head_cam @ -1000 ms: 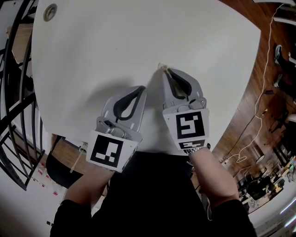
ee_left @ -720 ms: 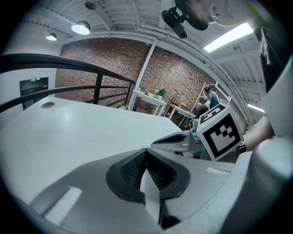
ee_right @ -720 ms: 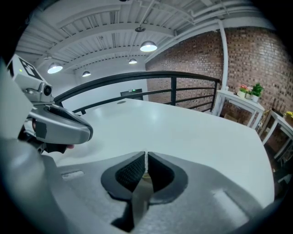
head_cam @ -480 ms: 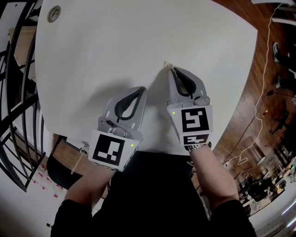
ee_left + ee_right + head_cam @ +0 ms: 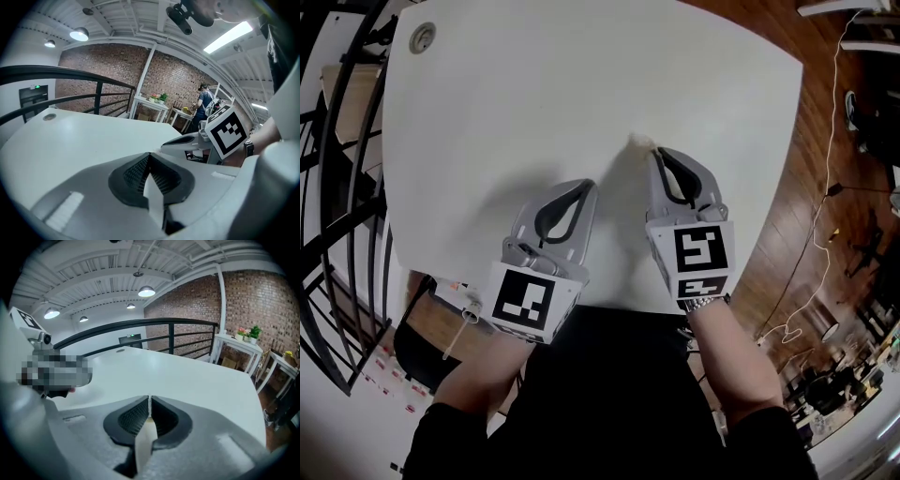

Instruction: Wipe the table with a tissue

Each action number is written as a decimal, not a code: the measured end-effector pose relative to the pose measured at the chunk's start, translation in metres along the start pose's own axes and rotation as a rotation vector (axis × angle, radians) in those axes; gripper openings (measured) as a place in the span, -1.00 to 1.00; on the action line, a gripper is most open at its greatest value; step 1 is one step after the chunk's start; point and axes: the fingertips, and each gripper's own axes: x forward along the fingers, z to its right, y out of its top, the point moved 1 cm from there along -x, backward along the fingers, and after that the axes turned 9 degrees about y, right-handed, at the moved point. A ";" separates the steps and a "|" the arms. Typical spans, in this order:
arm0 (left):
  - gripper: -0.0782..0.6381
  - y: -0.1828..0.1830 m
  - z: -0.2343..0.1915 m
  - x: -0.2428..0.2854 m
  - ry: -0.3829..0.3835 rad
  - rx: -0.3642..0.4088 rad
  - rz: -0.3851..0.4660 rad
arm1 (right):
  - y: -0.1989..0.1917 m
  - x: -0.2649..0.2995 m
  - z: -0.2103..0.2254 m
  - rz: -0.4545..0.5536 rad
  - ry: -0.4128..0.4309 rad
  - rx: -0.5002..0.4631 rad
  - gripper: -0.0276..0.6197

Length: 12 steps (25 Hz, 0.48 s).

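The white table (image 5: 581, 84) fills the upper head view. My right gripper (image 5: 654, 152) rests low over it near the front edge, shut on a small cream tissue (image 5: 639, 142) that pokes out past its tips. In the right gripper view the tissue (image 5: 145, 439) shows as a pale strip pinched between the dark pads of the right gripper (image 5: 149, 399). My left gripper (image 5: 586, 186) lies beside it on the left, also low over the table. Its jaws are shut in the left gripper view (image 5: 149, 157), and I see no tissue there.
A round grommet hole (image 5: 422, 37) sits at the table's far left corner. A black stair railing (image 5: 347, 141) runs along the left edge. To the right the table ends over wooden floor (image 5: 825, 187) with a trailing cable (image 5: 818, 246). A dark chair (image 5: 422, 347) stands under the near left edge.
My right gripper has slid a little to the right with the tissue, away from the left gripper. The left gripper has stayed in place.
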 end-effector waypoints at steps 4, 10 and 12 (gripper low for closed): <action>-0.74 0.007 0.006 -0.010 0.008 0.010 0.020 | 0.008 -0.017 -0.006 0.015 0.003 -0.014 -0.89; -0.74 0.014 0.019 -0.030 0.003 -0.013 0.046 | 0.020 -0.047 -0.025 0.050 0.008 -0.041 -0.89; -0.74 0.020 0.025 -0.035 0.003 -0.001 0.062 | 0.024 -0.058 -0.029 0.064 0.010 -0.046 -0.89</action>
